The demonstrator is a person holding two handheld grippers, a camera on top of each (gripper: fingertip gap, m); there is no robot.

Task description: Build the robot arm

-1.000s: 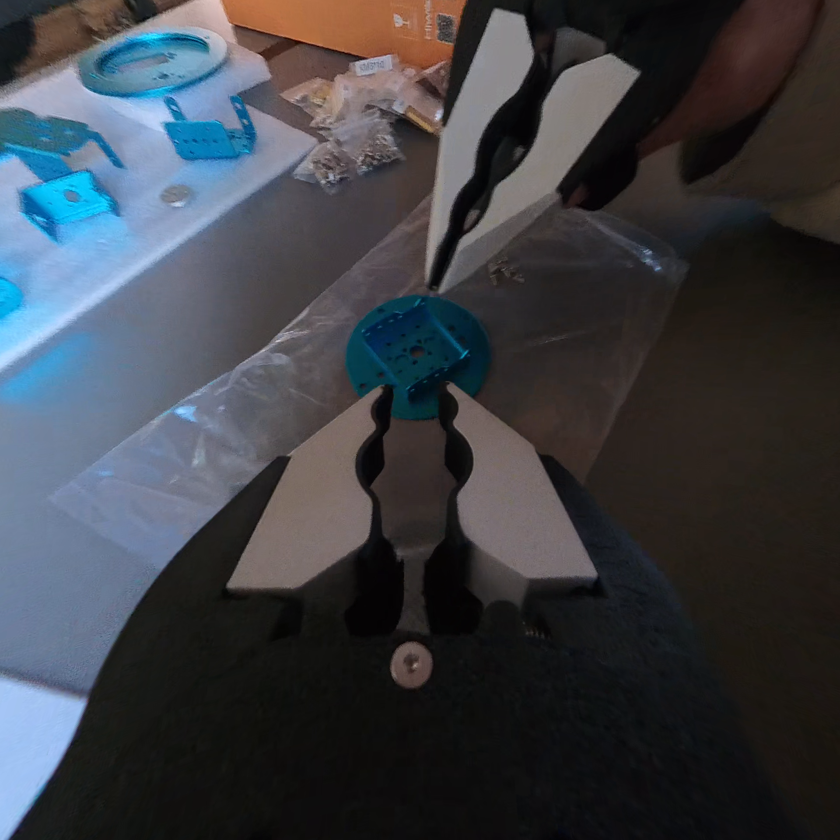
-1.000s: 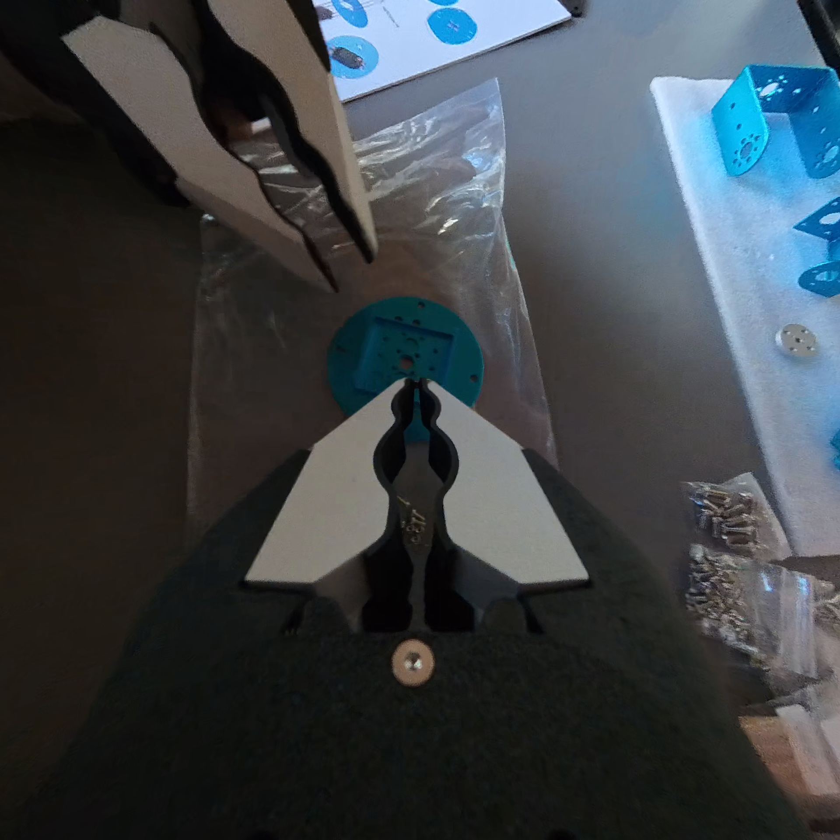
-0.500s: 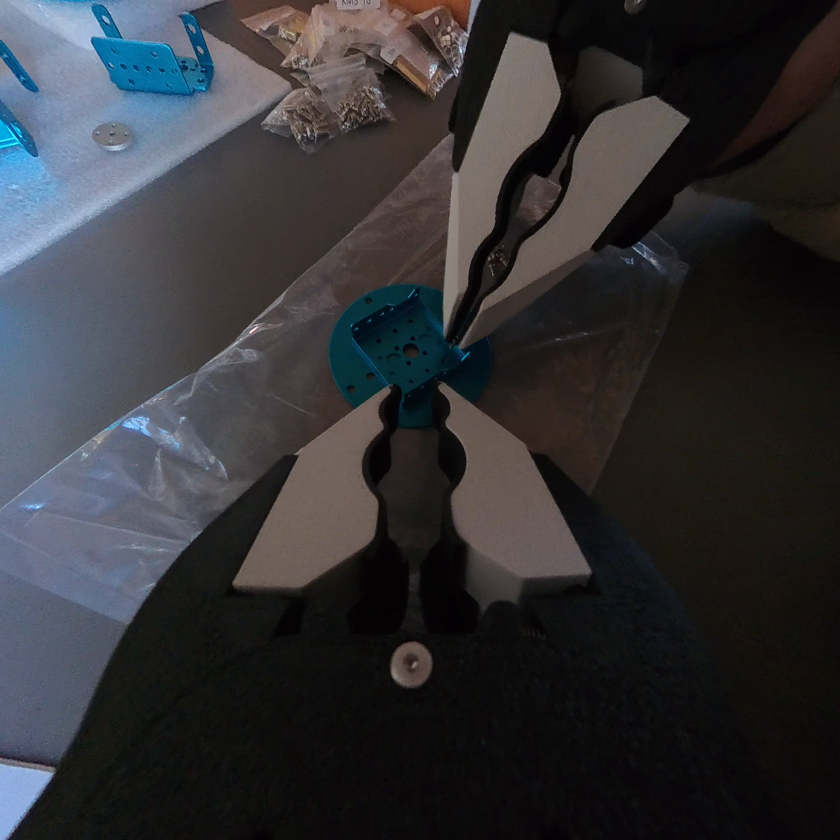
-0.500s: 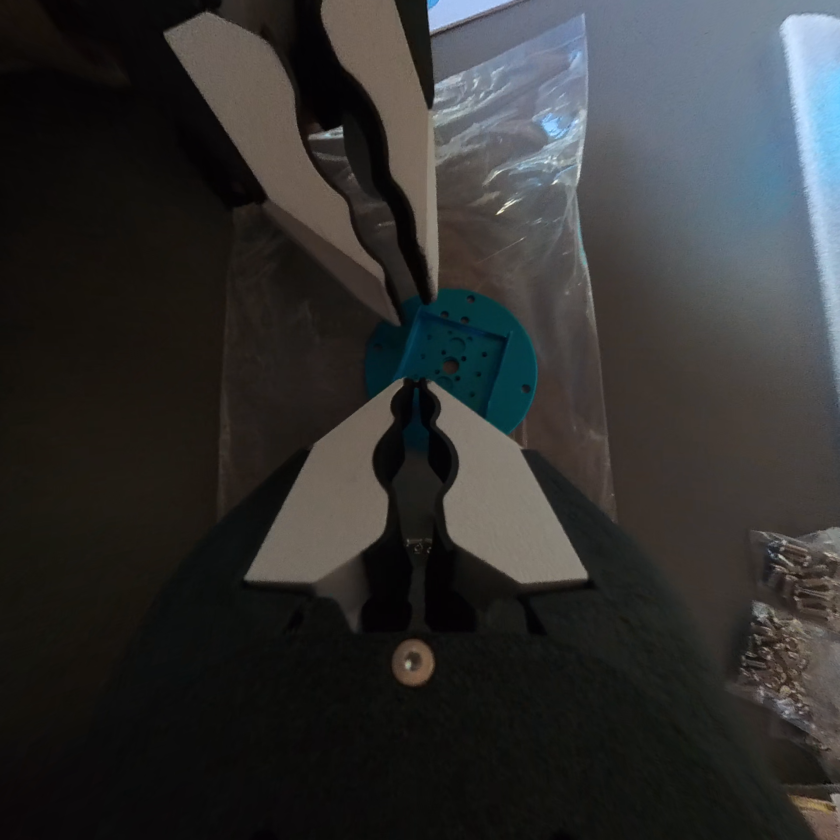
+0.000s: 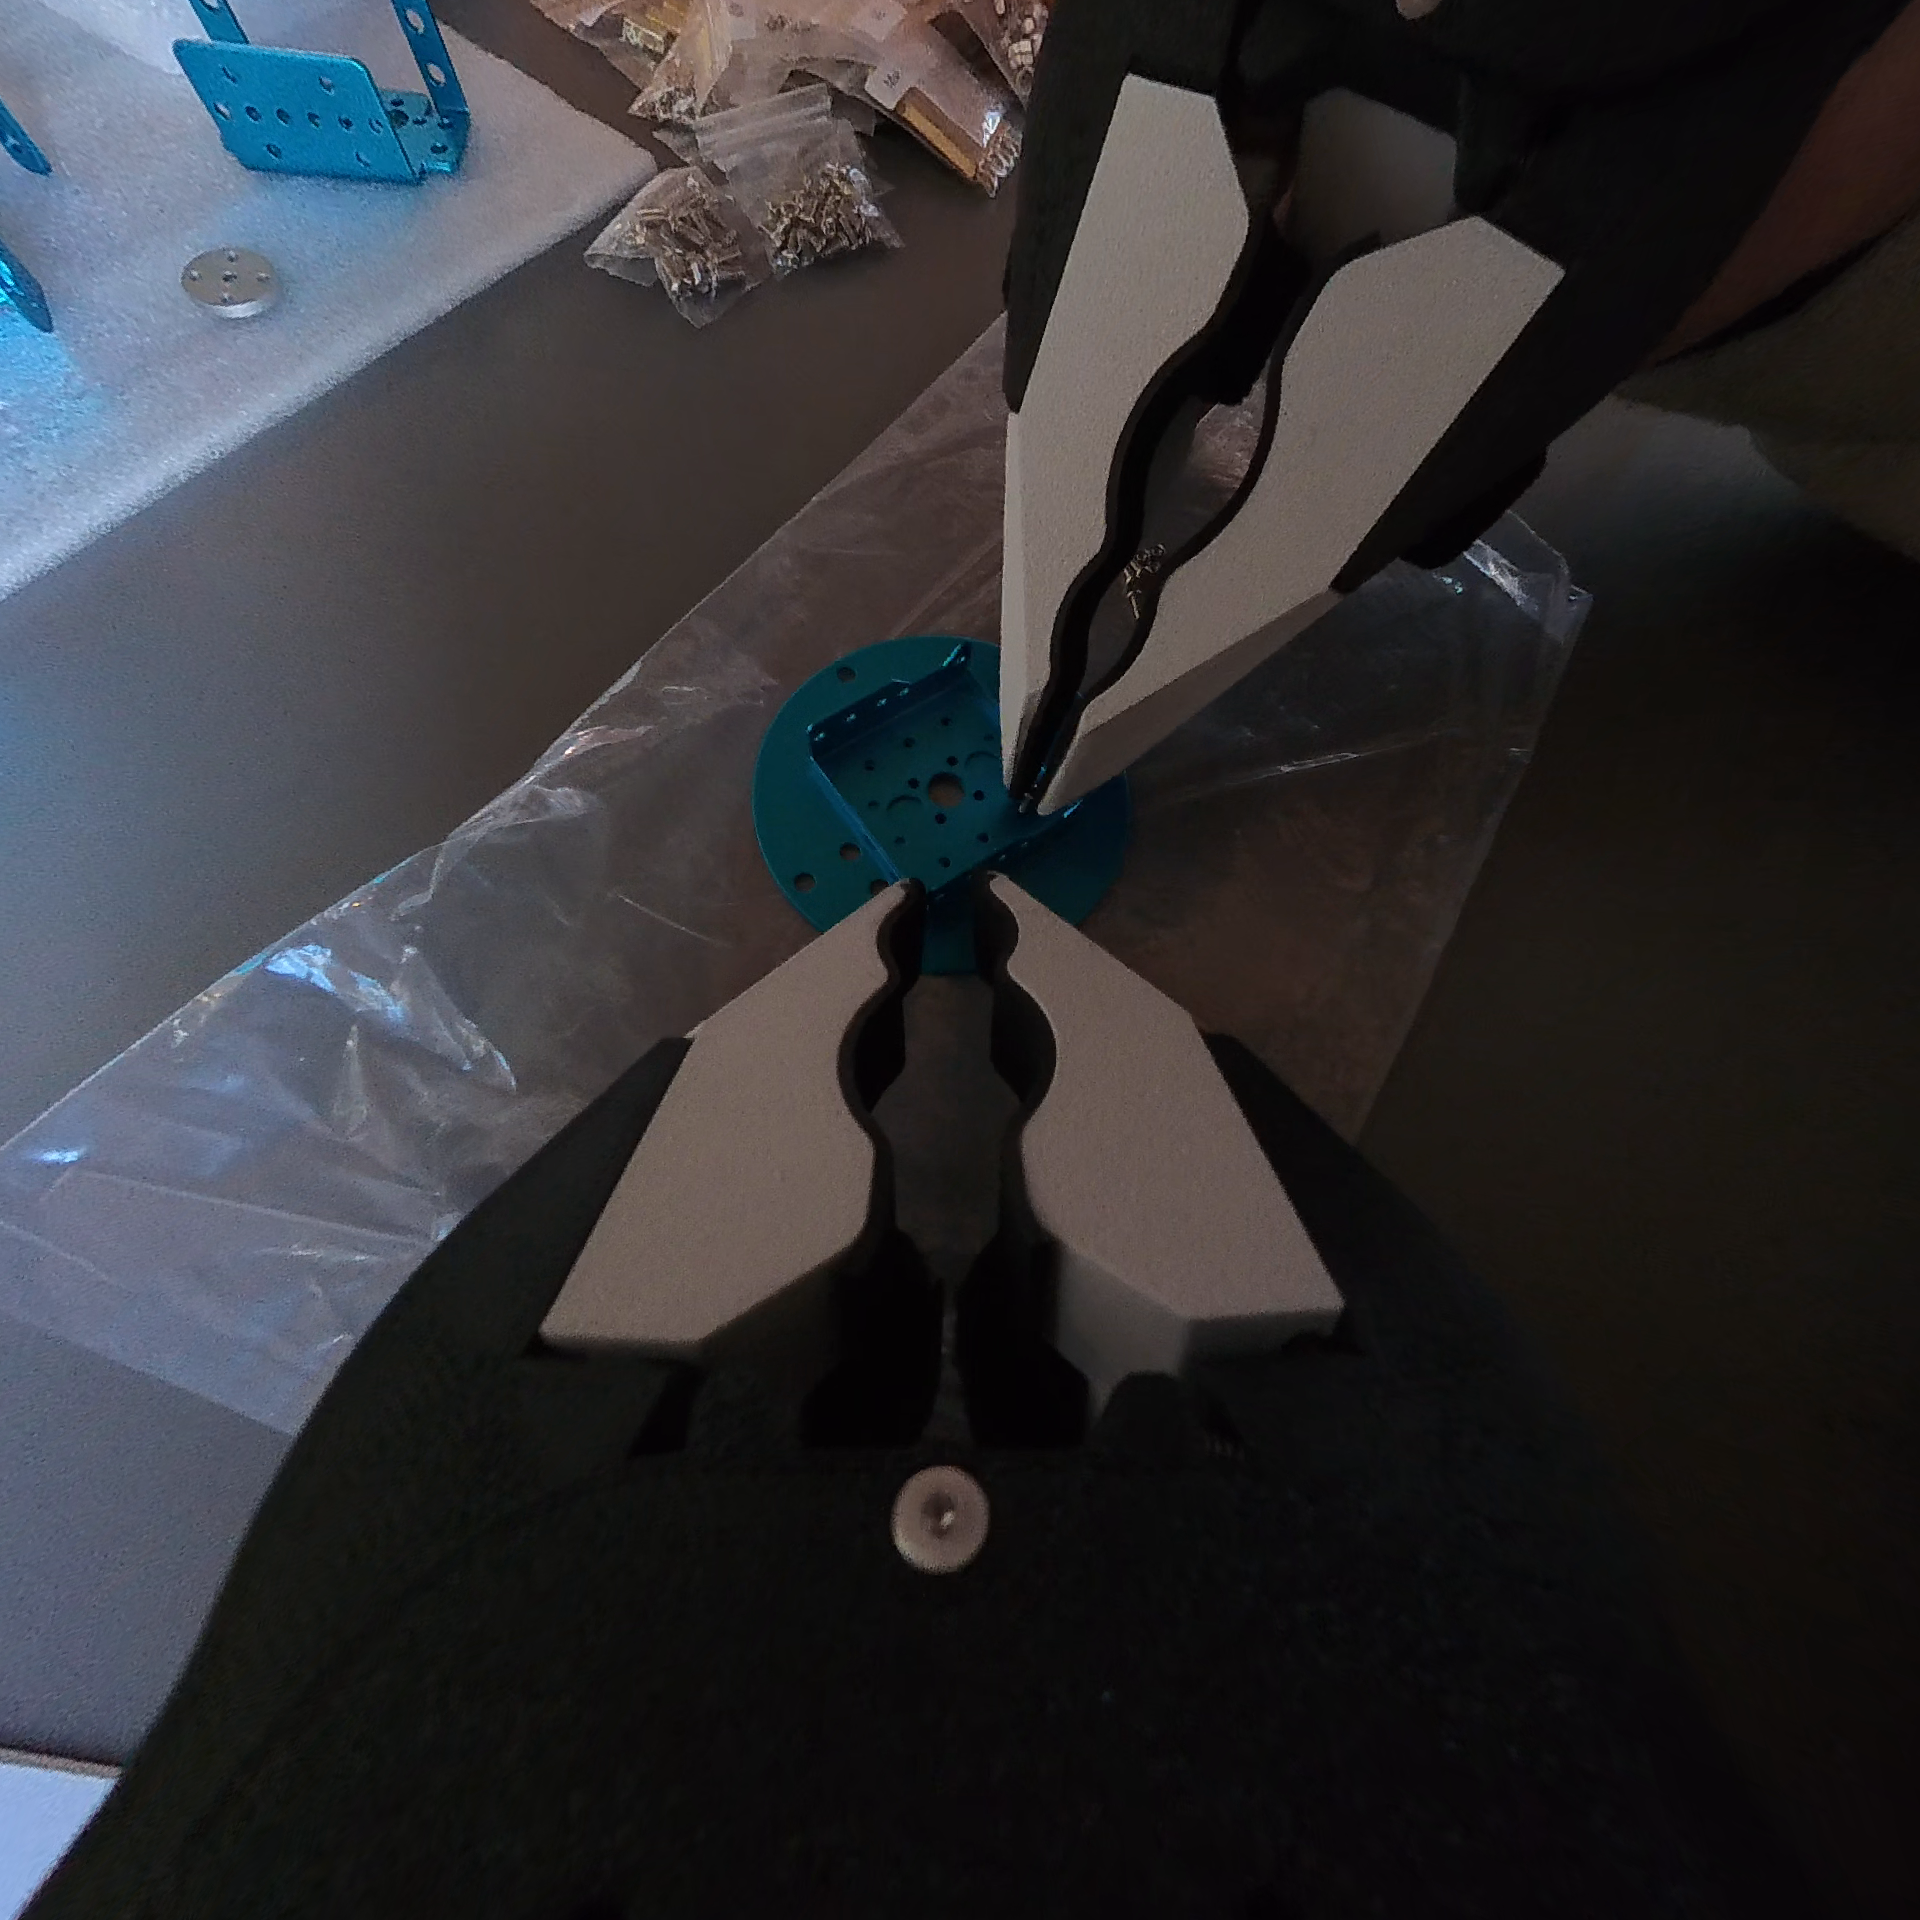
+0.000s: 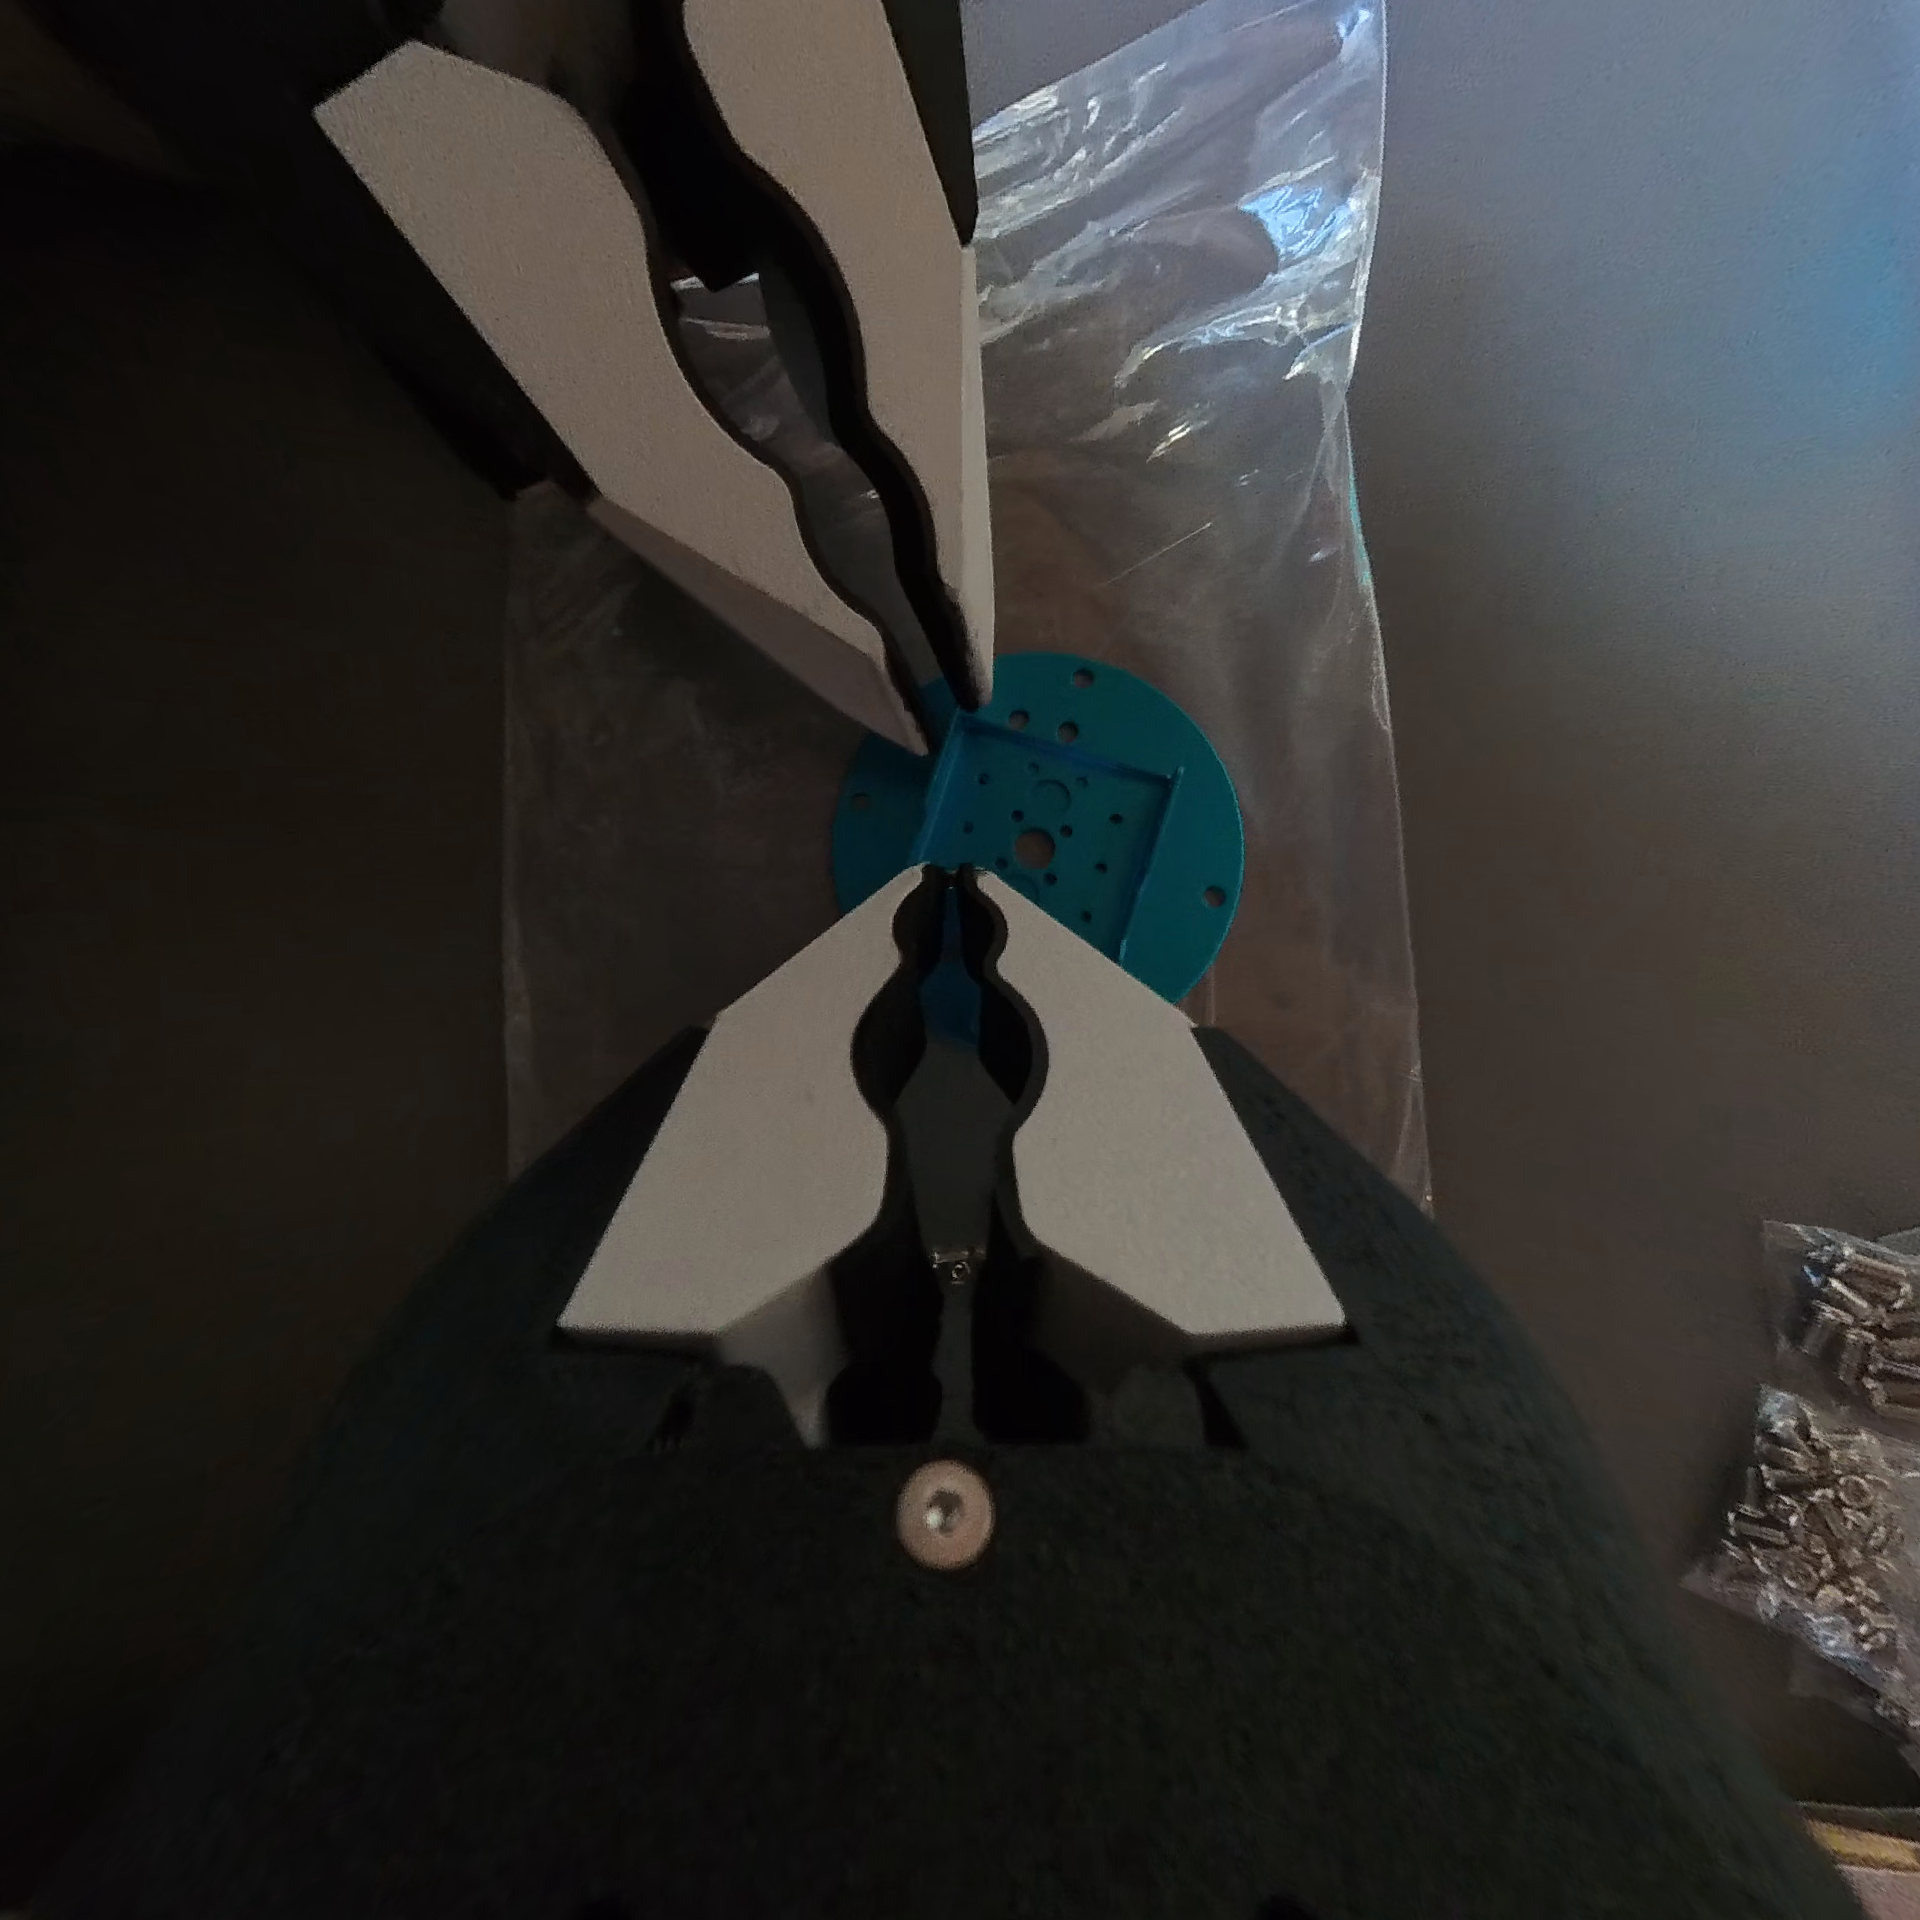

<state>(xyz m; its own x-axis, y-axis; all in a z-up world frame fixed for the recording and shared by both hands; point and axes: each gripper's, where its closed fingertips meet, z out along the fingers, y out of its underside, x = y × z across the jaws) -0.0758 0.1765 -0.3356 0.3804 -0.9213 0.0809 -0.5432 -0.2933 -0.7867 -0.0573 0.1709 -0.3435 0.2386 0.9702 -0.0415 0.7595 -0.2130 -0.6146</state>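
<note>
A round blue disc [image 5: 821, 831] lies on a clear plastic bag [image 5: 520, 935], with a square blue bracket [image 5: 914, 790] on top of it. My left gripper [image 5: 951, 886] is narrowly open, its tips straddling the bracket's near corner. My right gripper [image 5: 1029, 802] comes down from above, jaws shut, with what looks like a small screw pinched at the tips, which touch the bracket's floor by its right wall. In the right wrist view my right gripper [image 6: 948, 881] sits at the bracket's [image 6: 1049, 821] near corner and my left gripper [image 6: 945, 722] at its far-left corner, over the disc [image 6: 1195, 810].
Small bags of screws [image 5: 748, 229] lie at the back, and also show at the right in the right wrist view [image 6: 1839, 1507]. A white foam sheet [image 5: 156, 416] at the left holds a blue U-bracket [image 5: 312, 120] and a silver hub [image 5: 229, 283]. The dark table [image 5: 416, 499] surrounds the bag [image 6: 1195, 416]. Left and right tips are no more than a few centimetres apart.
My right gripper has come down from above the bag until its tips are inside the bracket. My left gripper has moved closer and its jaws have narrowed around the bracket's corner.
</note>
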